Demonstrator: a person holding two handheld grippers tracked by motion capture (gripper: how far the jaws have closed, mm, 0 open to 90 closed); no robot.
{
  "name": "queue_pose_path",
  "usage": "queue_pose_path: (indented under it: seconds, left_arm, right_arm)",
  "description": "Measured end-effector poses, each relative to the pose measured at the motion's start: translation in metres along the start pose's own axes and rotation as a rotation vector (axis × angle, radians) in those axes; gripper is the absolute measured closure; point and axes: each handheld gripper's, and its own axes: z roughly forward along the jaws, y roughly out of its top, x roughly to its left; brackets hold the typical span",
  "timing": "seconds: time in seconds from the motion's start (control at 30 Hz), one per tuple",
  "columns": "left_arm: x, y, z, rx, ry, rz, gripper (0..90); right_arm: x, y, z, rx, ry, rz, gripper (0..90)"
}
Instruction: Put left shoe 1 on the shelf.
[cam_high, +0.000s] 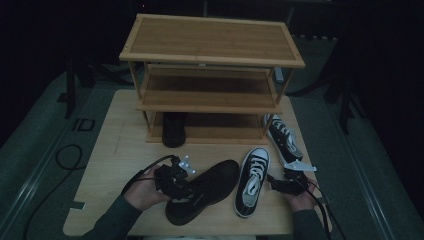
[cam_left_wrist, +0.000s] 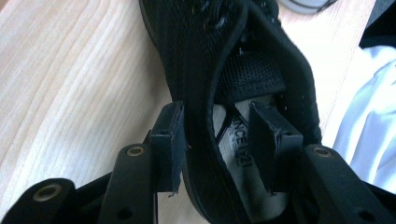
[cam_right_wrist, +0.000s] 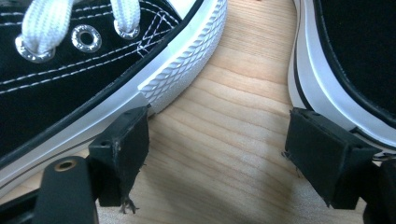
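One dark shoe (cam_high: 174, 129) sits half hidden under the rack (cam_high: 212, 75). Left gripper (cam_left_wrist: 215, 140), jaws wide, straddles the black sneaker's (cam_left_wrist: 243, 51) collar wall; grip unconfirmed. Right gripper (cam_right_wrist: 215, 154) gapes, holding nothing.

Pale desk (cam_left_wrist: 70, 70) of smooth grained wood, black shoe (cam_left_wrist: 261, 70) in matt mesh cloth, sneaker (cam_right_wrist: 70, 79) of black canvas with glossy ribbed white rubber, metal eyelets, slatted wooden rack (cam_high: 210, 42)
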Motion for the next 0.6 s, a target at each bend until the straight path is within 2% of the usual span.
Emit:
queue_pose_path:
  seconds: [0.17, 0.3, 0.4, 0.5, 0.6]
  left_arm:
    - [0.002, 0.000, 0.001, -0.027, -0.008, -0.026, 56.7]
    - [0.003, 0.005, 0.004, -0.028, -0.014, -0.024, 56.8]
    - [0.003, 0.008, 0.002, -0.059, 0.007, -0.027, 57.5]
    - [0.005, 0.010, -0.003, -0.117, 0.019, -0.051, 58.2]
    - [0.005, 0.012, -0.001, -0.123, 0.009, -0.055, 59.3]
  right_arm:
    - [0.000, 0.000, 0.000, 0.000, 0.000, 0.000, 21.6]
    - [0.000, 0.000, 0.000, 0.000, 0.000, 0.000, 21.7]
    - [0.000, 0.000, 0.000, 0.000, 0.000, 0.000, 21.6]
    - [0.000, 0.000, 0.000, 0.000, 0.000, 0.000, 21.6]
    - [0.000, 0.000, 0.000, 0.000, 0.000, 0.000, 21.6]
